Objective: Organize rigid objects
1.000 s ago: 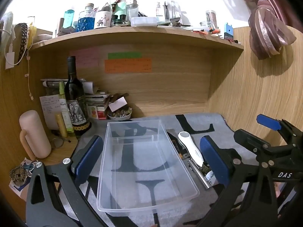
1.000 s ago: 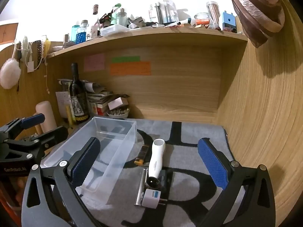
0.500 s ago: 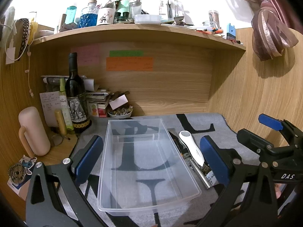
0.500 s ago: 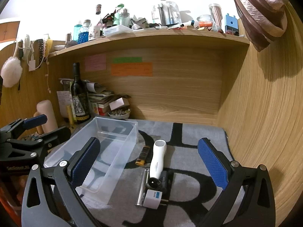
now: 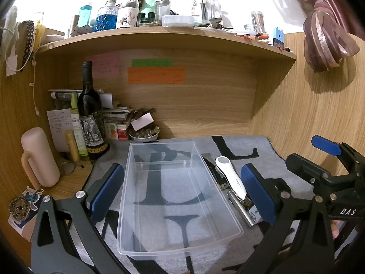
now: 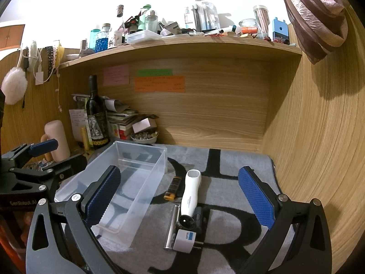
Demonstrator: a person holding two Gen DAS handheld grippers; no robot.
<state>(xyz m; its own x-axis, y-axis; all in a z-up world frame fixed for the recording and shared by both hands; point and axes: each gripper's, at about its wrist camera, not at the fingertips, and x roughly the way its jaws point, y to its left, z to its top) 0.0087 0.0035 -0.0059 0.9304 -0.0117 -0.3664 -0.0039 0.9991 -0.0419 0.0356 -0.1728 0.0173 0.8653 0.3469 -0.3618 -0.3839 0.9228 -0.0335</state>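
A clear, empty plastic bin [image 5: 175, 242] [image 6: 157, 173] sits on a grey mat with black letters. Right of it lies a group of small objects: a white handheld device [image 6: 191, 194] [image 5: 230, 177], a black and yellow lighter [image 6: 173, 188], a silver metal bar [image 6: 172, 226], a small black object [image 6: 198, 215] and a white plug adapter [image 6: 184, 241]. My left gripper [image 5: 182, 191] is open and empty, straddling the bin. My right gripper [image 6: 180, 201] is open and empty, straddling the group of objects.
At the back left stand a wine bottle [image 5: 91, 118], a pink flask [image 5: 40, 157], stacked books [image 5: 118, 121] and a small bowl [image 5: 143, 134]. A wooden wall [image 6: 319, 137] closes the right side. A cluttered shelf [image 5: 159, 38] runs overhead.
Both views have shifted slightly; the scene sits a little lower in the frames. Nothing has been picked up or moved and both grippers stay open.
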